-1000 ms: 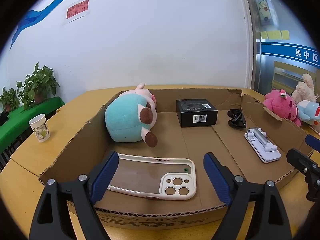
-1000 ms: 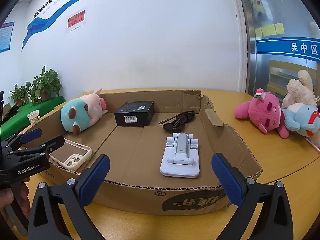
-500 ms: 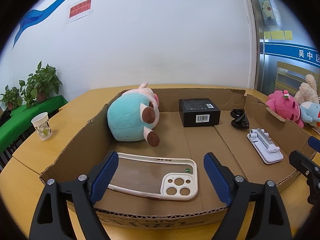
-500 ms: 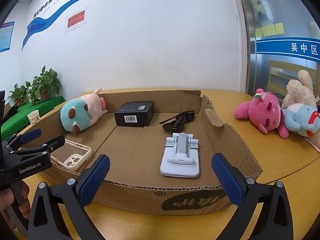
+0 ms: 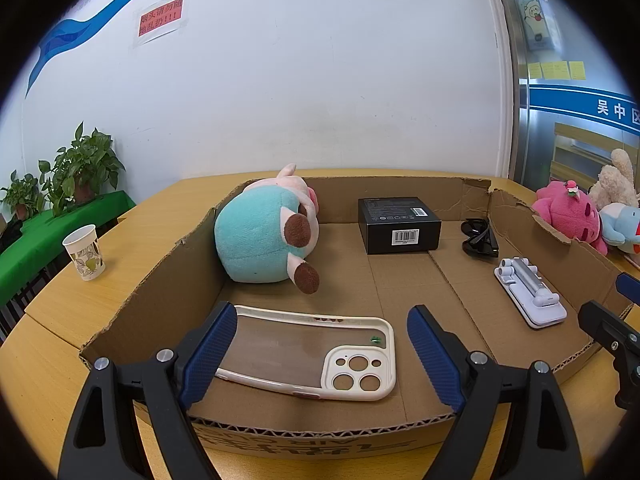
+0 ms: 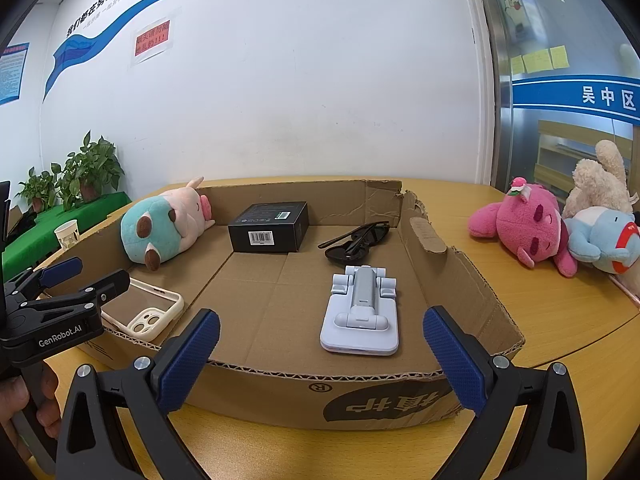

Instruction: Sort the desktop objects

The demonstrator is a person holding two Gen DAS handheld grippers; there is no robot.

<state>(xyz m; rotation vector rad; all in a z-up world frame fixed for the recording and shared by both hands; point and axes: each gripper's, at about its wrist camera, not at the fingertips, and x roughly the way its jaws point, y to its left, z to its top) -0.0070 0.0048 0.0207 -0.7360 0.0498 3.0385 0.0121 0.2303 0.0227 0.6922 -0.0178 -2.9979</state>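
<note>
A shallow cardboard box [image 5: 132, 312] [image 6: 476, 292] lies on the wooden table. Inside it are a teal and pink plush cow [image 5: 264, 236] [image 6: 160, 228], a black carton [image 5: 400, 230] [image 6: 270, 226], black sunglasses [image 5: 480, 236] [image 6: 356, 242], a white folding phone stand [image 5: 528, 298] [image 6: 362, 312] and a cream phone case [image 5: 312, 352] [image 6: 148, 316]. My left gripper [image 5: 320, 348] is open and empty, above the box's near edge over the phone case. My right gripper [image 6: 322, 352] is open and empty, at the near edge in front of the phone stand.
Outside the box to the right lie a pink plush [image 6: 528, 224] [image 5: 568, 216], a blue plush [image 6: 604, 240] and a beige plush [image 6: 596, 180]. A paper cup [image 5: 85, 252] stands on the table at left. Potted plants [image 5: 80, 168] sit on a green shelf.
The left gripper has shifted slightly, so the box contents sit a little further right and lower in its view. The right gripper has not visibly moved. Both stay open.
</note>
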